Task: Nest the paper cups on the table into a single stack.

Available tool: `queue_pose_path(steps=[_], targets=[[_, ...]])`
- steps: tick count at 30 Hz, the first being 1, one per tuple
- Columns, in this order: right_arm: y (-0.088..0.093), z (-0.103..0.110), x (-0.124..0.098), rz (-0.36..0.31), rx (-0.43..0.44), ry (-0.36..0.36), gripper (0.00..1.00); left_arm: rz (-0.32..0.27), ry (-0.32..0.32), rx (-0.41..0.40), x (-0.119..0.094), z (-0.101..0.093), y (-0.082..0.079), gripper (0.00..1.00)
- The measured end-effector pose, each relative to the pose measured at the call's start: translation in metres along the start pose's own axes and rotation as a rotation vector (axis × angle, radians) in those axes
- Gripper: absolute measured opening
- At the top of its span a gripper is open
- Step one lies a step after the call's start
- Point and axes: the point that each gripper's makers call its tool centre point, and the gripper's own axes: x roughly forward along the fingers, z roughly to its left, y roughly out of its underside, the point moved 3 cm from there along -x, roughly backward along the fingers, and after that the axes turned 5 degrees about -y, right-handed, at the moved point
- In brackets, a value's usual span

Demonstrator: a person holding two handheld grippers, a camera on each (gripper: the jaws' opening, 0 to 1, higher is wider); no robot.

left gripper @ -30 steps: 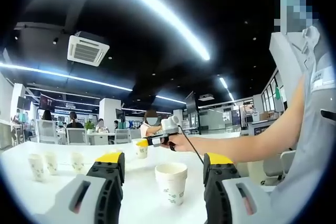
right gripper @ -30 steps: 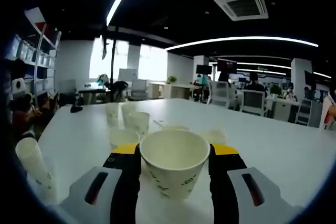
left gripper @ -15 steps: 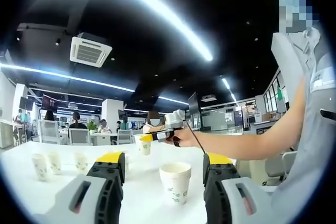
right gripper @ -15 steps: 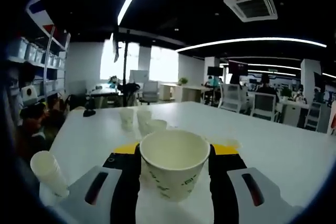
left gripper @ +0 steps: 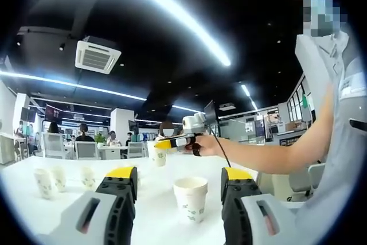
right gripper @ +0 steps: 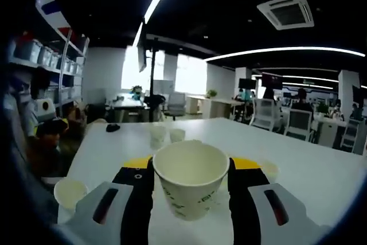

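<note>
In the right gripper view my right gripper (right gripper: pixel 191 164) is shut on a white paper cup (right gripper: pixel 190 190) with green print, held upright above the white table (right gripper: pixel 321 179). The left gripper view shows that same right gripper (left gripper: pixel 162 144) raised over the table with its cup (left gripper: pixel 159 157). My left gripper (left gripper: pixel 179 175) is open, jaws wide apart. A single cup (left gripper: pixel 191 198) stands on the table (left gripper: pixel 153 216) ahead, between the jaws and untouched. Three more cups (left gripper: pixel 58 178) stand at the left. Loose cups also stand near (right gripper: pixel 69 192), far (right gripper: pixel 166 135) and right (right gripper: pixel 268 170).
A person's arm (left gripper: pixel 269 156) reaches in from the right in the left gripper view, holding the right gripper. Shelves with boxes (right gripper: pixel 40 67) line the left side in the right gripper view. Office chairs and desks (left gripper: pixel 86 148) stand beyond the table.
The right gripper has risen with its cup, away from the table. The right gripper view has shifted, so other cups sit elsewhere in it. The left gripper stays nearly still.
</note>
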Motion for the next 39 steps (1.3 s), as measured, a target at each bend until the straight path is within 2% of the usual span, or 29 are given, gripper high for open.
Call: queue_pose_path(steps=[5,8,11,16,21,24,27,31,36,39], targets=[[-0.008,0.006,-0.001,-0.018,-0.003,-0.029,0.54,-0.002,-0.005,0.003,0.003,0.001,0.000,0.62],[-0.013,0.016,-0.004,-0.039,-0.011,-0.041,0.54,0.025,0.000,0.010,0.004,-0.002,0.008,0.62],[-0.015,0.030,-0.007,-0.053,-0.013,-0.057,0.54,0.020,-0.004,0.007,0.003,-0.001,0.008,0.62],[-0.017,0.052,-0.013,-0.023,-0.047,-0.083,0.54,0.014,0.003,0.004,0.002,-0.003,0.006,0.62],[-0.021,0.054,-0.019,-0.016,-0.060,-0.088,0.54,-0.009,-0.003,0.002,0.004,-0.002,-0.001,0.62],[-0.025,0.053,-0.022,-0.050,-0.042,-0.097,0.54,0.018,-0.005,0.002,0.007,-0.003,0.009,0.62],[-0.029,0.064,-0.027,-0.100,-0.011,-0.124,0.54,0.038,0.009,0.013,0.007,-0.007,0.014,0.62],[-0.031,0.078,-0.031,-0.091,-0.027,-0.136,0.54,0.020,0.001,0.005,0.005,-0.003,0.008,0.62],[-0.047,0.090,-0.038,-0.097,-0.053,-0.170,0.54,0.011,-0.008,0.005,0.007,-0.001,0.005,0.61],[-0.054,0.098,-0.039,-0.113,-0.060,-0.186,0.54,0.026,-0.008,0.006,0.010,-0.002,0.011,0.61]])
